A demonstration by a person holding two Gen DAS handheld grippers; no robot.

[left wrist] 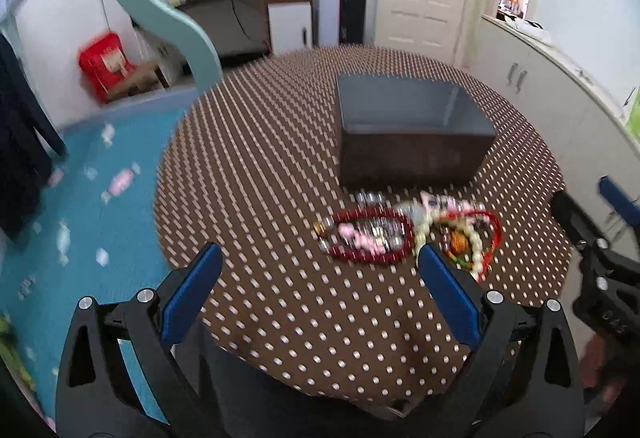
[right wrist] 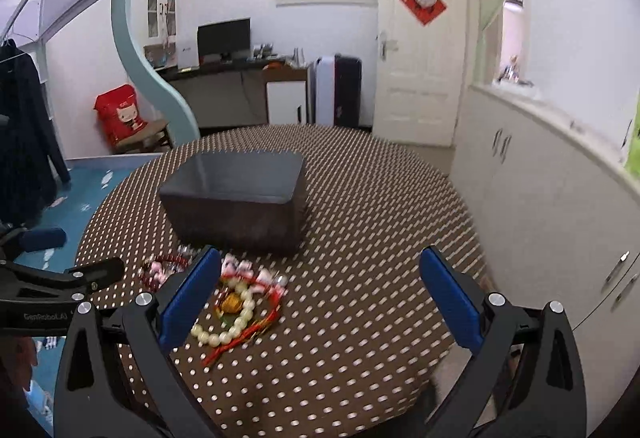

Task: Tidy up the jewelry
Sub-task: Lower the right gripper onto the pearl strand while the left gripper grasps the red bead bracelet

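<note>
A pile of jewelry lies on the brown dotted tablecloth: a dark red bead bracelet, a pale bead bracelet and red cord pieces. The pale beads also show in the right wrist view. A dark grey open box stands just behind the pile; it also shows in the right wrist view. My left gripper is open, above the table just in front of the pile. My right gripper is open and empty, right of the pile.
The round table's front edge hangs near both grippers. A blue patterned floor mat lies to the left. White cabinets run along the right. A desk with a monitor and a door stand behind.
</note>
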